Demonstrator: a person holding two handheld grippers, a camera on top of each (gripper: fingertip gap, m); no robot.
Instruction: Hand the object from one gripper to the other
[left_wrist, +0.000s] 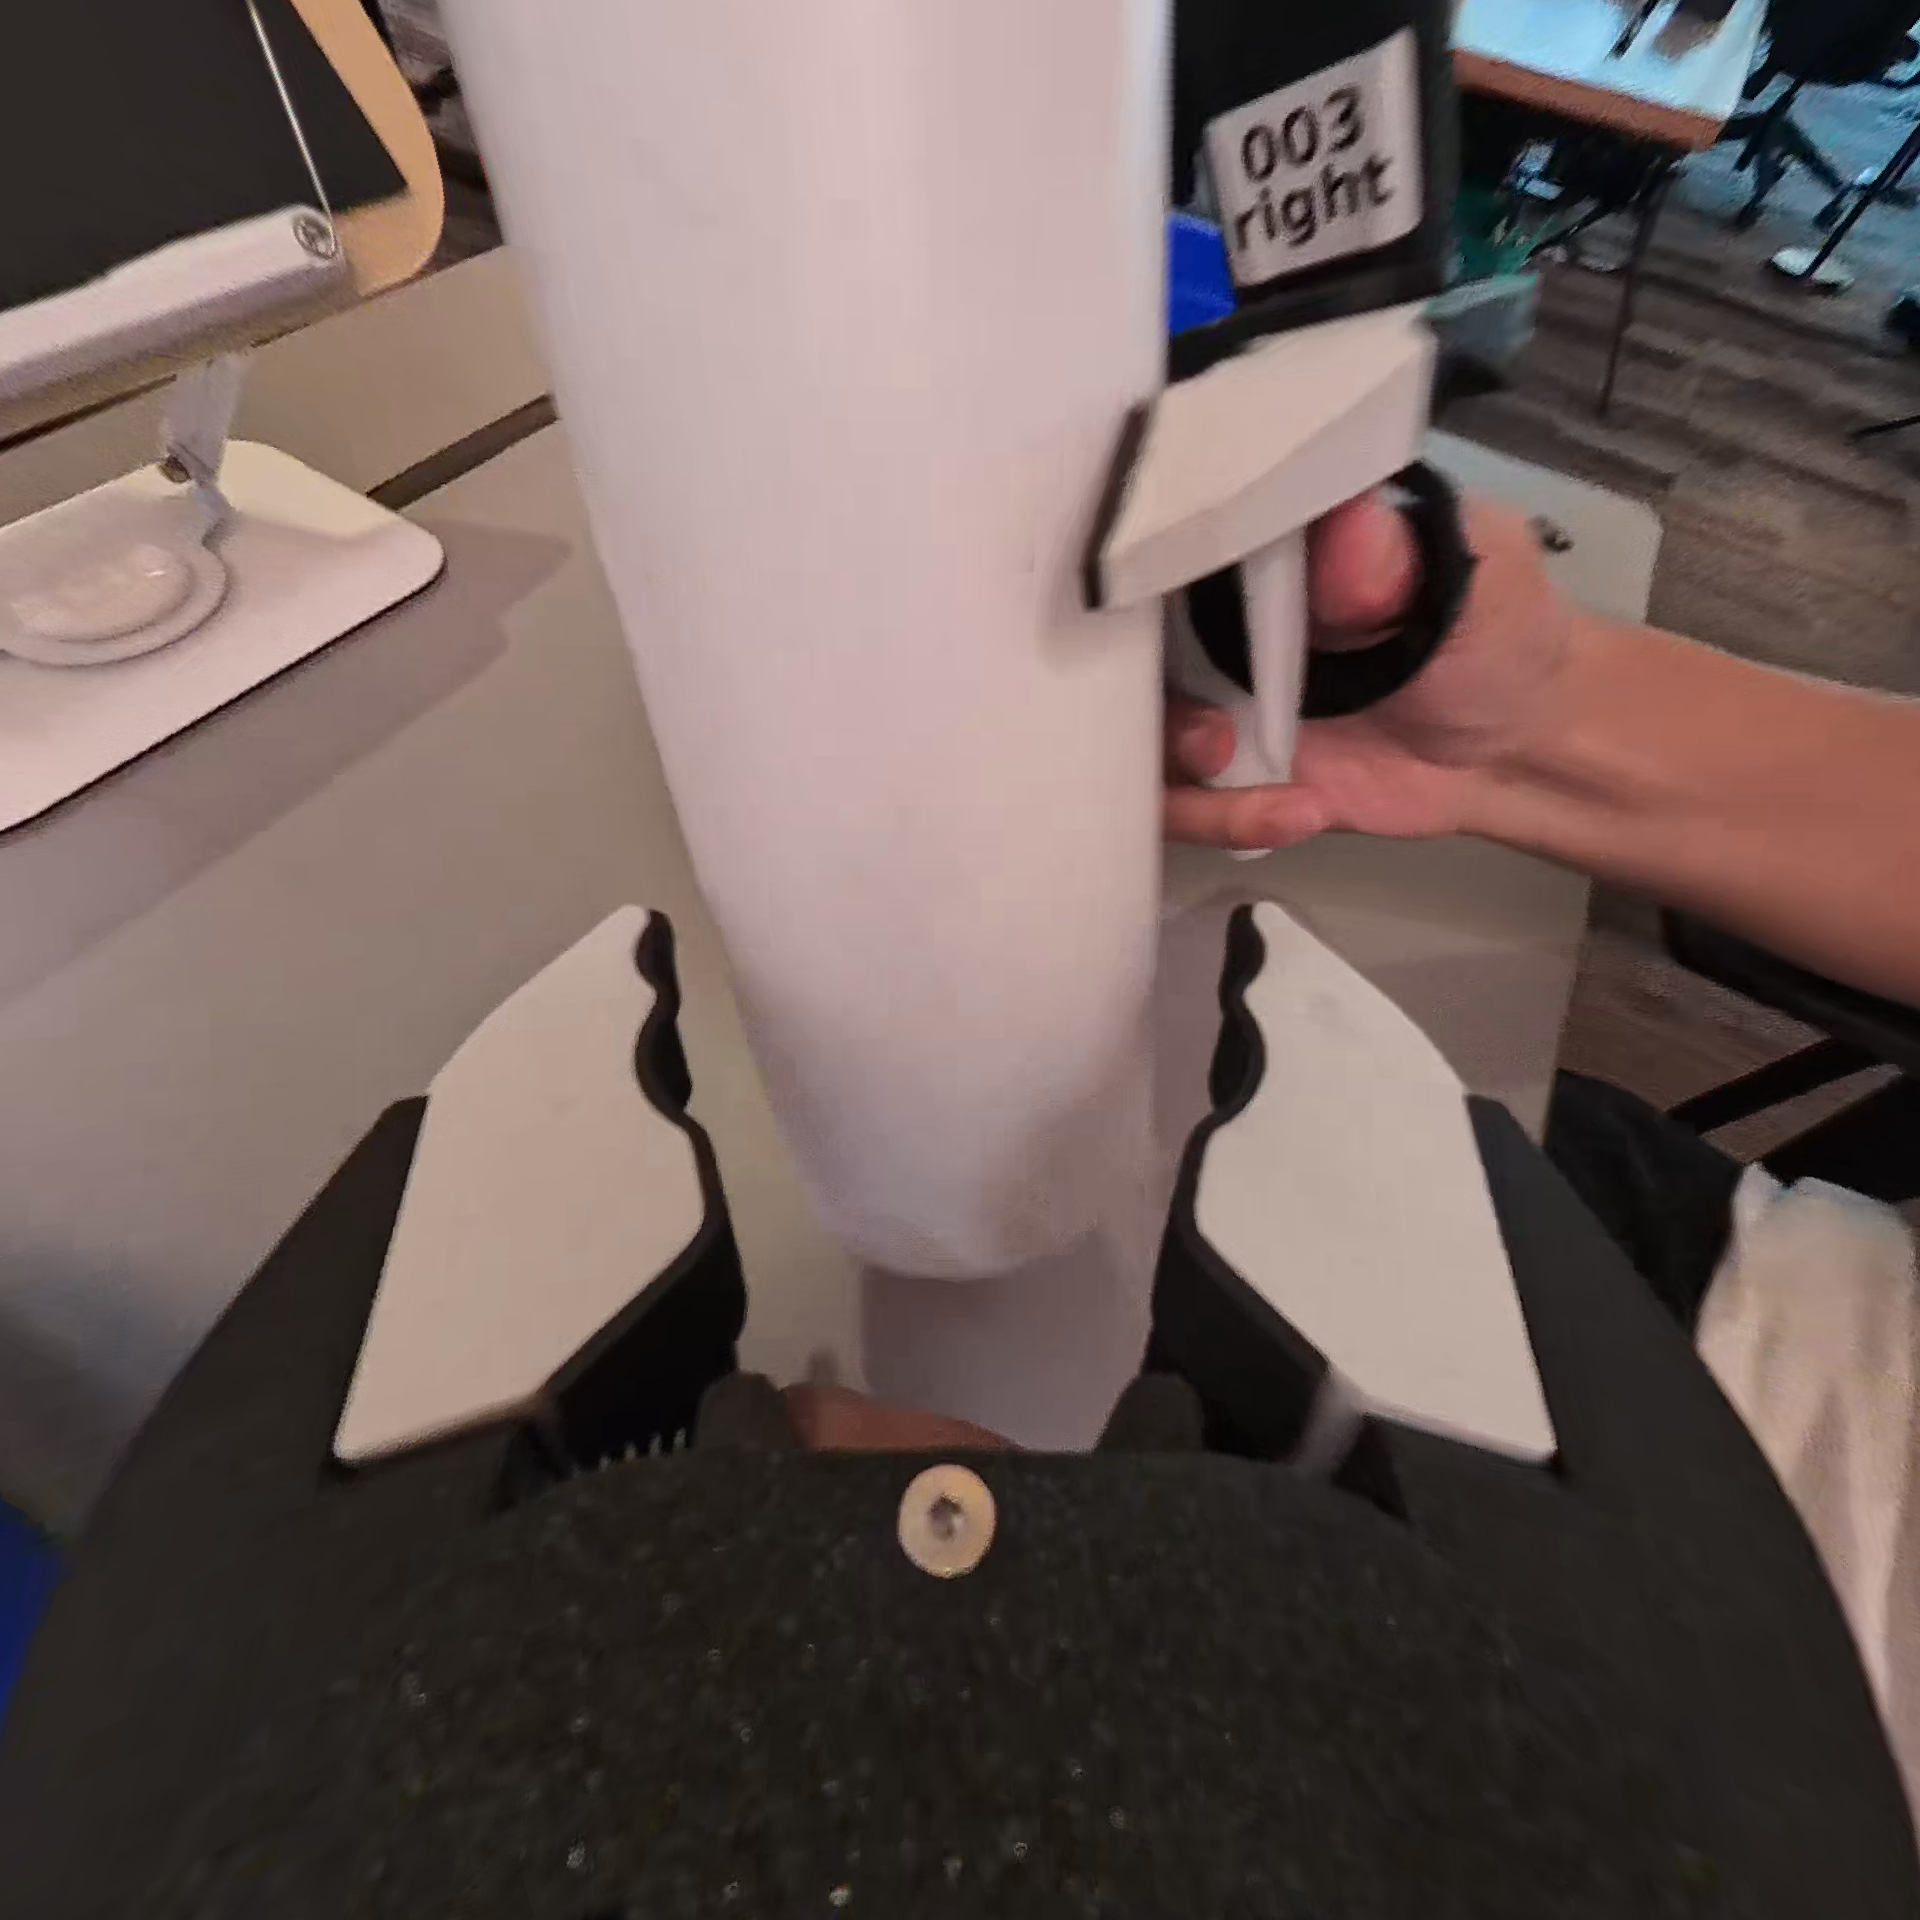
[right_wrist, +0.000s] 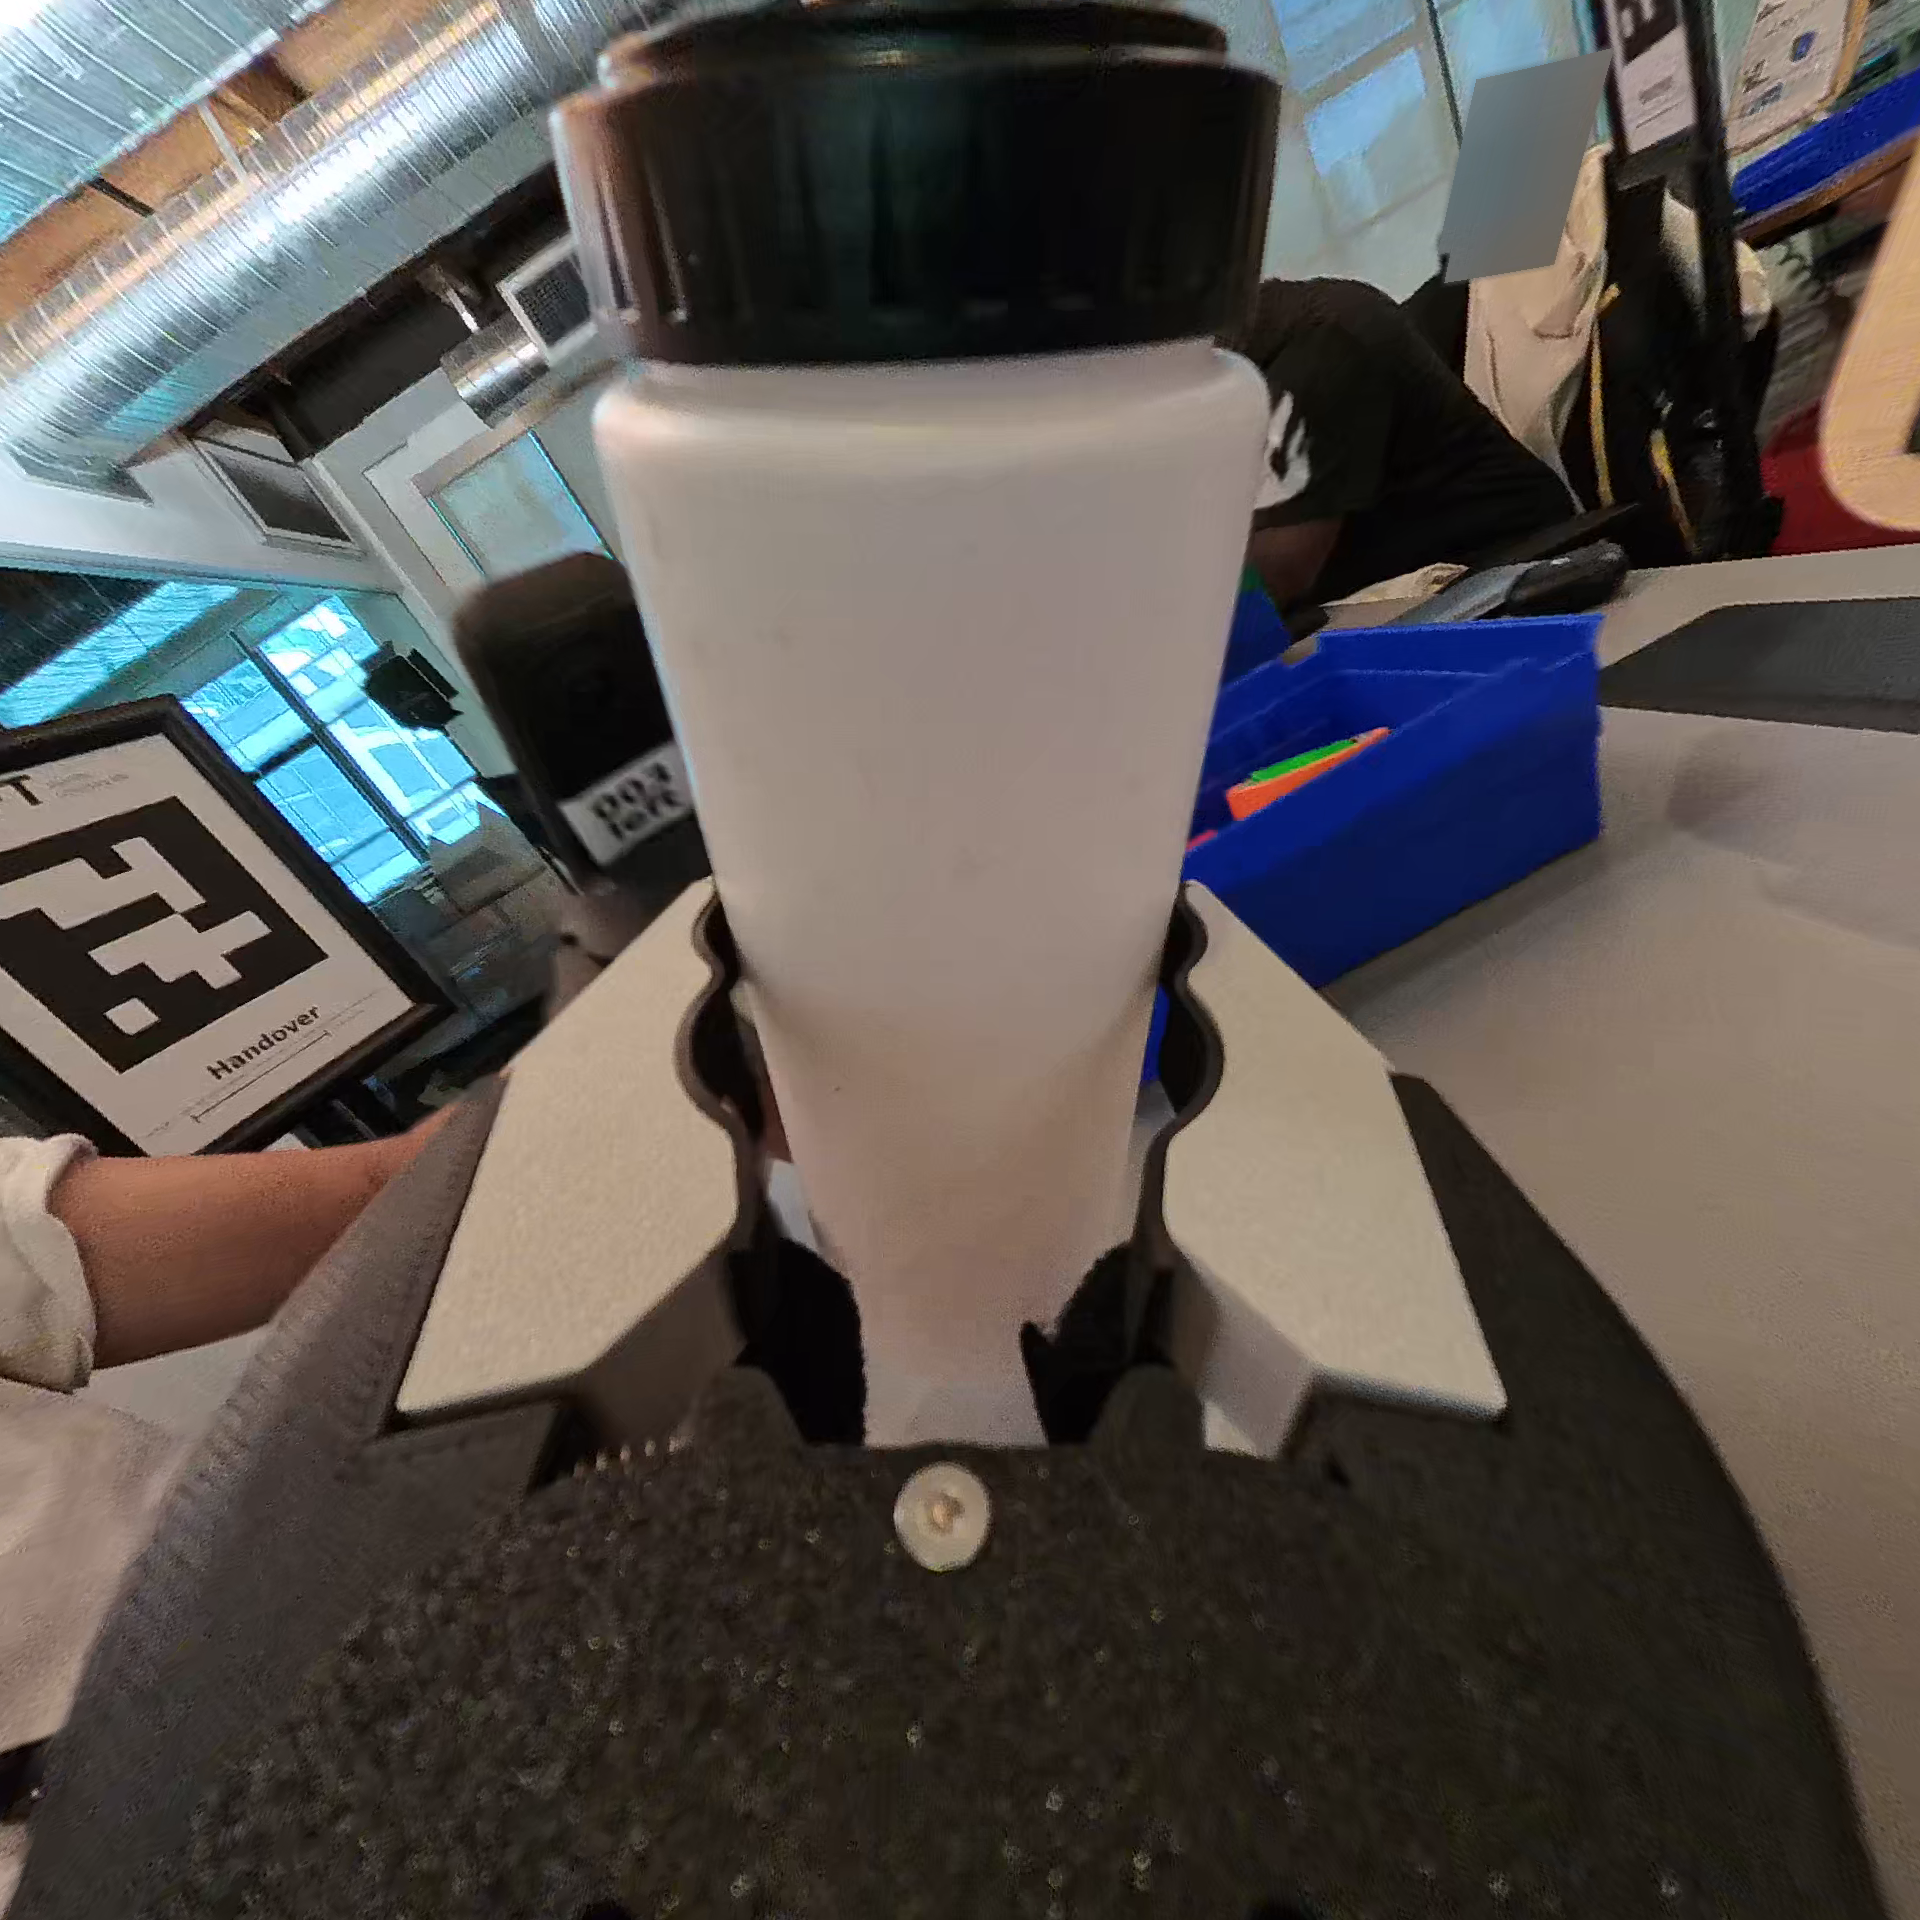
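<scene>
Currently clamping the white bottle (right_wrist: 935, 790) low on its body with the right tongs (right_wrist: 951, 1049), pads pressed against both sides, keeping it upright, black cap (right_wrist: 914, 177) up. Spreading the left tongs (left_wrist: 940, 1060) wide around the bottle's base, not touching, likely leaving clearance before closing. Holding the bottle in the air above the grey table (right_wrist: 1662, 1039), well apart from the blue bin (right_wrist: 1455, 831), presumably avoiding collision during transfer.

A white label (left_wrist: 1311, 171) with dark print sits on the right gripper's black body, a similar one (right_wrist: 631, 805) shows far off, and a framed marker sign (right_wrist: 156, 935) stands left.
</scene>
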